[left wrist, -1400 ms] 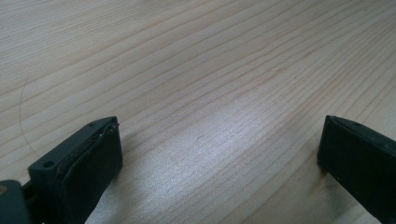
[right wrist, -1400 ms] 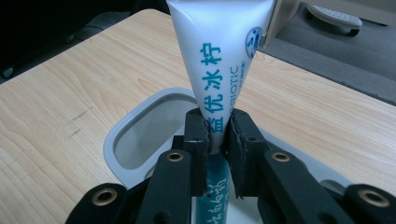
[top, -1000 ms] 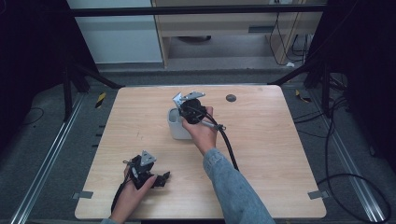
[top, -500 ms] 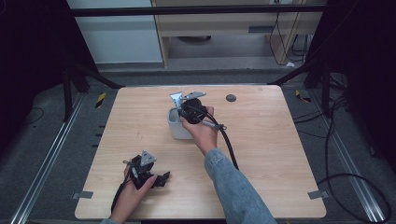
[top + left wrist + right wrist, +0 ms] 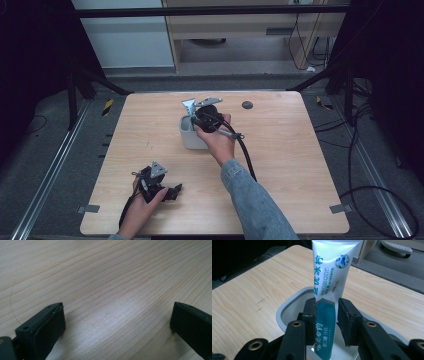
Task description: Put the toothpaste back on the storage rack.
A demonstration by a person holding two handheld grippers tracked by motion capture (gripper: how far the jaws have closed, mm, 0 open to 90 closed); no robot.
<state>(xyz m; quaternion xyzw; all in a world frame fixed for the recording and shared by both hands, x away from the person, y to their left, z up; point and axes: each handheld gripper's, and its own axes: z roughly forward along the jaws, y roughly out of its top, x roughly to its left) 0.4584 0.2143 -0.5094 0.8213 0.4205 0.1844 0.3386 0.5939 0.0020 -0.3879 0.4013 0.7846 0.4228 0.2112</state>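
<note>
Jaws of the right gripper: just been opening, now a little apart, with the toothpaste tube between them, one pad brushing the tube's edge at most, the other just clear of it, so no real grip. Tube upright, lower end down inside the pale grey holder cup, upper end well above the rim, leaning little if at all. Jaws of the left gripper: wide apart, nothing between them, resting low over bare wood at the near left of the table, well apart from the cup. Likely trouble from here: a pad catching the tube on the way out and dragging it up or tipping it over the rim; cause, too narrow a gap or a slanted pull-back instead of a straight one. Also possible: a nudge of the light cup by the gripper body or the hand just beside it, enough to slide or topple it. Around: a small dark round thing on the far side of the table, clear of the work; the right gripper's black cable trailing back across the wood along the forearm. Nothing else in the way of a straight withdrawal.
</note>
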